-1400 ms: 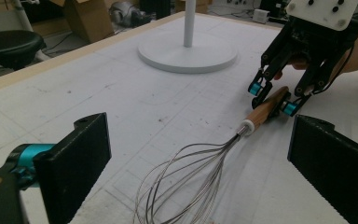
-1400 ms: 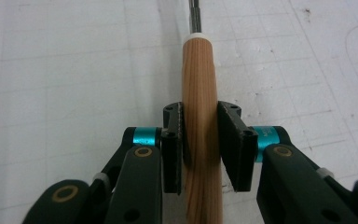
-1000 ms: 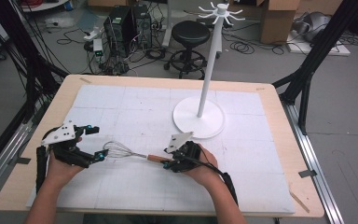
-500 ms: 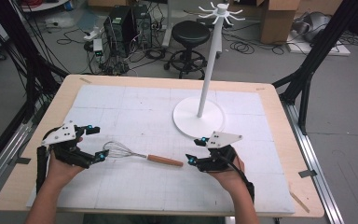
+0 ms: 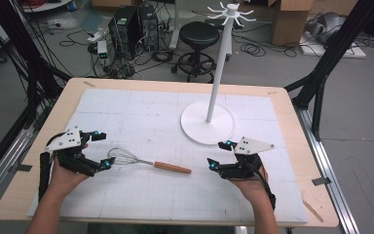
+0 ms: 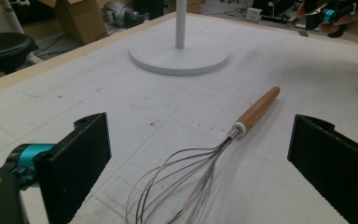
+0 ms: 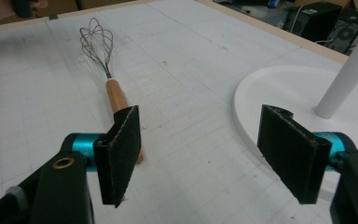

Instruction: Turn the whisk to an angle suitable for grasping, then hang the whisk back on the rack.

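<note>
whisk [image 5: 146,163]: flat on the gridded mat [image 5: 141,117], wire head between the wide-open, empty jaws of the left gripper [image 5: 103,150] | right gripper [image 5: 218,153]: wide open, empty, just past the wooden handle end | risk: closing on springy wires may let the whisk squirm or pivot; hook stand [image 5: 208,122] near the right gripper

A grey floor [image 5: 360,112] lies beyond the wood-edged surface [image 5: 292,105] — strewn with black cables [image 5: 258,48]. A black stool [image 5: 199,36] stands near computer towers [image 5: 129,29], cardboard boxes [image 5: 292,19] behind — black frame struts [image 5: 333,53] at the sides.
</note>
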Motion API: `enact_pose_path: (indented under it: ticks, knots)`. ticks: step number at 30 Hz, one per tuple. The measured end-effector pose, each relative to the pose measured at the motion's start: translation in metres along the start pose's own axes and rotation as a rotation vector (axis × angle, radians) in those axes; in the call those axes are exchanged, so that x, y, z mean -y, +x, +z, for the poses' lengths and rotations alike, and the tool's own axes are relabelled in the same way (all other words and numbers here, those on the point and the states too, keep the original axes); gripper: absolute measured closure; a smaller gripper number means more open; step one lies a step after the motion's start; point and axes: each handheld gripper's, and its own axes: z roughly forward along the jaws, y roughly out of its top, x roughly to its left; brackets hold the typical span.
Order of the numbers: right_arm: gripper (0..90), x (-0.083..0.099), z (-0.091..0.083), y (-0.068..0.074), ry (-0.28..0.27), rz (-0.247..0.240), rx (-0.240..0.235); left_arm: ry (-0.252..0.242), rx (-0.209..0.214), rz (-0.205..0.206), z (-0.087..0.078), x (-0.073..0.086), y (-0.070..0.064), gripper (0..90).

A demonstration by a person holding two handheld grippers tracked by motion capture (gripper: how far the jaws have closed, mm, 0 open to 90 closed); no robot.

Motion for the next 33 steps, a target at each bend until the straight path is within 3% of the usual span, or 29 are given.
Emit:
enact_pose_path:
  ticks: [14,33]
  knots:
    - [20.6,0.0000,-0.0045,-0.0067,-0.040,0.051,0.006,0.009,0.025,0.004,0.0028,-0.0011,-0.0003,6.5]
    - [18.3,0.0007,-0.0088,-0.0081,-0.037,0.045,0.038,0.013,0.036,0.013,0.0055,-0.0043,-0.0049,6.5]
